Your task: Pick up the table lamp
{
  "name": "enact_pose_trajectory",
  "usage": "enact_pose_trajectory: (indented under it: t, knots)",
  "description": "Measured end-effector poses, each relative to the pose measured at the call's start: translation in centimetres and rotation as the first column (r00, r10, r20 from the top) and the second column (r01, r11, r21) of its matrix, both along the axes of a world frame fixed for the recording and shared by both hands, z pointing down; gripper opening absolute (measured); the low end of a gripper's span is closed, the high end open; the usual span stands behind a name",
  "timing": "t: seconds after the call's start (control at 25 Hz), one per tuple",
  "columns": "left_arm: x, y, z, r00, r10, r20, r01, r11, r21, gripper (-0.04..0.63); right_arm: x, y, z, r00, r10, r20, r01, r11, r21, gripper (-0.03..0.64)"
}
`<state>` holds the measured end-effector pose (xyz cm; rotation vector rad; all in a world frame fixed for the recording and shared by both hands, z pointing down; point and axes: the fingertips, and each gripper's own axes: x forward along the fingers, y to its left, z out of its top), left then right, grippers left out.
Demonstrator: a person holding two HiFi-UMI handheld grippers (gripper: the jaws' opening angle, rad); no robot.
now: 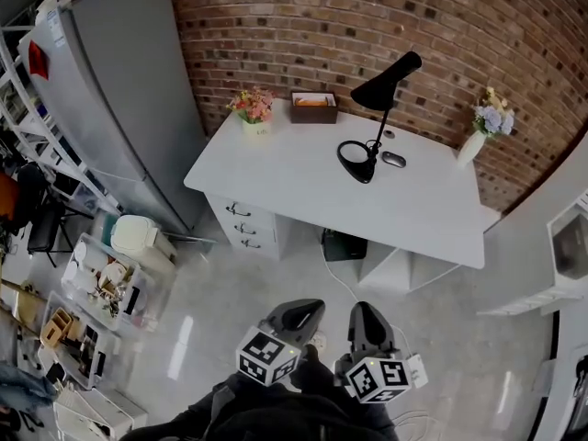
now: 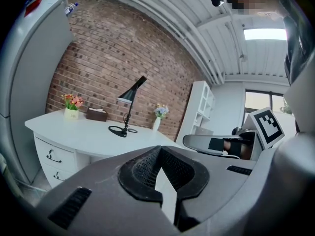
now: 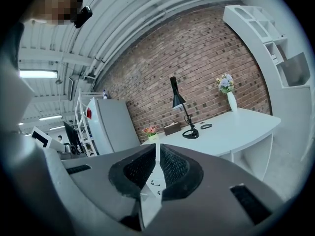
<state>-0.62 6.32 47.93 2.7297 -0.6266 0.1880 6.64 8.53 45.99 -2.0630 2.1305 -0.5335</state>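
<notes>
A black table lamp [image 1: 377, 118] with a cone shade and a round base stands on the white desk [image 1: 303, 177] near the brick wall. It also shows far ahead in the left gripper view as the lamp [image 2: 129, 107] and in the right gripper view as the lamp [image 3: 181, 109]. My left gripper [image 1: 299, 315] and right gripper [image 1: 367, 320] hang side by side over the floor, well short of the desk. In their own views the left gripper [image 2: 160, 149] and the right gripper [image 3: 157, 149] have their tips together with nothing between them.
On the desk stand a flower pot [image 1: 254, 108], a brown box [image 1: 313, 107], a white vase [image 1: 482, 131] and a small dark ring [image 1: 393, 159]. A grey cabinet [image 1: 119, 90] and cluttered racks [image 1: 92, 292] line the left. A black bin [image 1: 344, 244] sits under the desk.
</notes>
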Motion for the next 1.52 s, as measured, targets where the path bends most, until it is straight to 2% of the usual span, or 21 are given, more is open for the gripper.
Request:
enact_pose_trajectory:
  t: [0.64,0.96,1.12,1.28,1.52]
  knots:
    - [7.8,-8.7,0.1,1.0,-0.024,-0.006,0.024,1.0,0.007,0.008,7.6,-8.8,0.3,0.999,-0.038,-0.01,0.038,0.999,0.003,0.012]
    - [10.7,-11.3,0.5,1.0,-0.022,0.002,0.022,0.999,0.028,0.008,10.4,-11.7,0.4,0.999,-0.048,-0.017,0.049,0.999,0.012,0.012]
    - [10.5,-12.5,0.2,0.998,-0.055,0.008,0.054,0.997,0.05,0.008,10.7,-12.3,0.5,0.998,-0.063,-0.008,0.063,0.998,0.008,0.012]
    - [9.1,-13.1,0.4,0.995,-0.1,0.015,0.099,0.995,0.028,0.008,9.8,-12.3,1.1,0.997,-0.083,0.004,0.083,0.997,-0.01,0.012]
    - [8.3,-12.4,1.3,0.993,-0.112,0.022,0.112,0.994,0.007,0.008,8.9,-12.1,1.9,0.995,-0.1,0.009,0.1,0.995,-0.028,0.012]
